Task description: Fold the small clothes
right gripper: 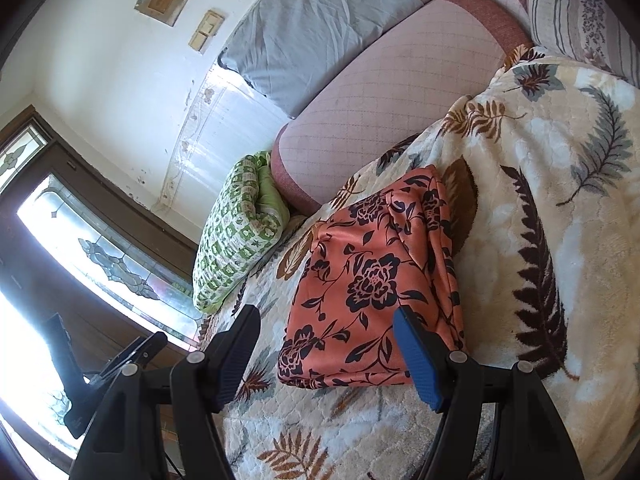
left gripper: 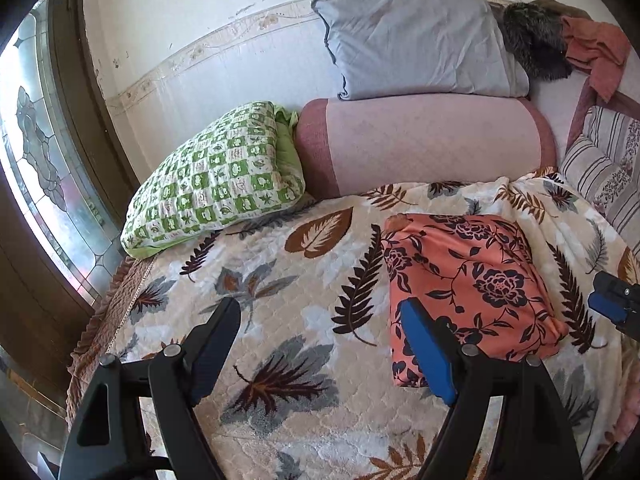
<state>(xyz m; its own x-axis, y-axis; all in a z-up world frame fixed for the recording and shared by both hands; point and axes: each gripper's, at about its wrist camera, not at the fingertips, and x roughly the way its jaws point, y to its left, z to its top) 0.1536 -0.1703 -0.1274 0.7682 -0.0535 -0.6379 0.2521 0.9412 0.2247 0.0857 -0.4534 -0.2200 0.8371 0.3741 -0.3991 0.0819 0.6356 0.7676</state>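
An orange garment with black flowers [left gripper: 472,284] lies folded into a compact rectangle on the leaf-patterned bedspread [left gripper: 280,280]; it also shows in the right wrist view [right gripper: 372,280]. My left gripper [left gripper: 320,312] is open and empty, held above the bedspread just left of the garment. My right gripper [right gripper: 326,316] is open and empty, held over the garment's near edge. Part of the right gripper [left gripper: 612,300] shows at the right edge of the left wrist view.
A green checked pillow [left gripper: 216,176], a pink bolster [left gripper: 424,140] and a grey pillow [left gripper: 416,44] lie along the wall. A striped cushion [left gripper: 604,160] is at the right. A stained-glass window [left gripper: 36,160] is to the left, past the bed's edge.
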